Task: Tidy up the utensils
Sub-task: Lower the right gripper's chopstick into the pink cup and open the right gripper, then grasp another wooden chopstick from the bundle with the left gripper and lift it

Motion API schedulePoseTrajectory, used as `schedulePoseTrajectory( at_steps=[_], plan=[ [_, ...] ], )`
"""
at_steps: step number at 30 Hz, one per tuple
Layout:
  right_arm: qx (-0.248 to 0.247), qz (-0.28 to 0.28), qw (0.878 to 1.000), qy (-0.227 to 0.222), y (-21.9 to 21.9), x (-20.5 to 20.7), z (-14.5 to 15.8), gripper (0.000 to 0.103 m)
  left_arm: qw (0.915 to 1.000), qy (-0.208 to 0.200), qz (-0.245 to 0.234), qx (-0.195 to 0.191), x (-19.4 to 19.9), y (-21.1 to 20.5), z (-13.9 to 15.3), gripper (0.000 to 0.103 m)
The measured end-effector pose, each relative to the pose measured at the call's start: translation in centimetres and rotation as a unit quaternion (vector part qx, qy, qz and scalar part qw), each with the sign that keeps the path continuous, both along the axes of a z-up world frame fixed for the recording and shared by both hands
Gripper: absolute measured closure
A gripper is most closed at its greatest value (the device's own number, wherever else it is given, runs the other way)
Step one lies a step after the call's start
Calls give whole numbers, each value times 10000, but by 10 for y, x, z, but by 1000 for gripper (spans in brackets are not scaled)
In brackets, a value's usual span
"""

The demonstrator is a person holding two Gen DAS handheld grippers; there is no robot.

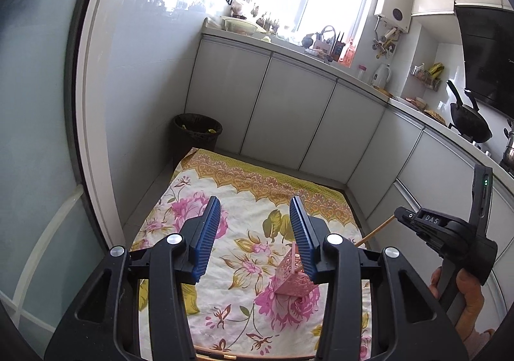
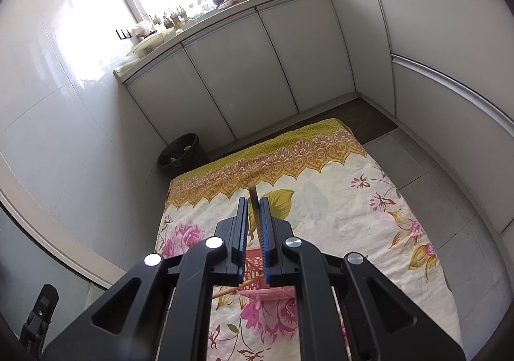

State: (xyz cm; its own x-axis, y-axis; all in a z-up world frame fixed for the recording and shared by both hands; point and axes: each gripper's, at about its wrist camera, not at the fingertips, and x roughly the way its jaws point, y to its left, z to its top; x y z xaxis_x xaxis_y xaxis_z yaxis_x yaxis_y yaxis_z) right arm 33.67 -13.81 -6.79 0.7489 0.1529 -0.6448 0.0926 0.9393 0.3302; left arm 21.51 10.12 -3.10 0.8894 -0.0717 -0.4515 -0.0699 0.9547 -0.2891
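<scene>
Left wrist view showed your left gripper (image 1: 255, 216) spread wide above the floral cloth (image 1: 257, 200). Beside its right finger stood the pink lattice holder (image 1: 294, 284), tilted, with one stick inside. Your right gripper (image 2: 253, 210) was pinching a wooden chopstick (image 2: 253, 197). A black trash bin (image 1: 196, 132) held scraps.

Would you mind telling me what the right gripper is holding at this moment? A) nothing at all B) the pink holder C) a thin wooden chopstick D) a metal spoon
C: in the right wrist view, the right gripper has its blue pads closed on a thin wooden chopstick, above the pink holder on the floral cloth.
</scene>
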Motion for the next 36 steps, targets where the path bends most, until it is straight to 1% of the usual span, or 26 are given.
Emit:
schedulePoseTrajectory(
  at_steps=[1, 2, 3, 4, 6, 8, 9, 12, 14, 16, 20, 22, 25, 27, 29, 30, 33, 34, 35, 36],
  plan=[
    [-33, 20, 10000, 48, 2, 1, -2, 76, 10000, -1, 3, -10, 0, 1, 0, 60],
    [-79, 12, 10000, 52, 3, 0, -3, 54, 10000, -8, 13, -20, -1, 2, 0, 59],
    [-91, -17, 10000, -20, 2, -2, -1, 39, 10000, -13, 9, -31, -2, 2, 1, 59],
    [-67, -60, 9999, -127, 0, -6, 2, 35, 10000, -17, -5, -45, -3, 3, 2, 58],
    [-58, -160, 9995, -253, -2, -13, 10, 23, 10000, -23, -29, -59, -4, 4, 3, 56],
    [-24, -247, 9992, -298, -7, -20, 19, 19, 9999, -16, -74, -67, -6, 3, 5, 54],
    [-16, -312, 9991, -292, -10, -24, 22, 14, 9999, -10, -124, -52, -7, 2, 7, 52],
    [103, -494, 9985, -188, -22, -44, 29, 10, 9995, -2, -301, 21, -12, 0, 10, 43],
    [187, -623, 9979, 13, -32, -62, 27, 7, 9988, 21, -491, 75, -17, -3, 11, 24],
    [300, -727, 9965, 297, -43, -82, 20, 7, 9973, 49, -705, 175, -21, -8, 11, 20],
    [428, -925, 9917, 778, -63, -127, -5, 7, 9897, 388, -1231, 613, -24, -24, 1, 18],
    [538, -974, 9881, 1060, -71, -147, -21, 7, 9824, 644, -1564, 788, -23, -33, -8, 14],
    [798, -1002, 9815, 1426, -79, -173, -43, 7, 9689, 974, -1980, 1121, -23, -50, -24, 14],
    [877, -1016, 9771, 1651, -80, -187, -55, 7, 9566, 1200, -2332, 1268, -21, -63, -35, 14],
    [980, -1019, 9724, 1856, -81, -198, -66, 7, 9445, 1406, -2557, 1509, -19, -77, -48, 14],
    [1049, -1017, 9702, 1934, -81, -202, -70, 7, 9371, 1504, -2701, 1621, -18, -84, -54, 14],
    [1167, -988, 9641, 2171, -83, -208, -81, 7, 9173, 1750, -3046, 1877, -15, -102, -73, 15],
    [1197, -996, 9626, 2219, -83, -209, -83, 7, 9084, 1877, -3179, 1964, -14, -108, -80, 20],
    [1256, -985, 9612, 2249, -84, -210, -84, 7, 8980, 2019, -3347, 2021, -13, -113, -87, 30],
    [1288, -976, 9604, 2268, -84, -211, -85, 7, 8854, 2176, -3540, 2082, -11, -119, -94, 36]
  ],
)
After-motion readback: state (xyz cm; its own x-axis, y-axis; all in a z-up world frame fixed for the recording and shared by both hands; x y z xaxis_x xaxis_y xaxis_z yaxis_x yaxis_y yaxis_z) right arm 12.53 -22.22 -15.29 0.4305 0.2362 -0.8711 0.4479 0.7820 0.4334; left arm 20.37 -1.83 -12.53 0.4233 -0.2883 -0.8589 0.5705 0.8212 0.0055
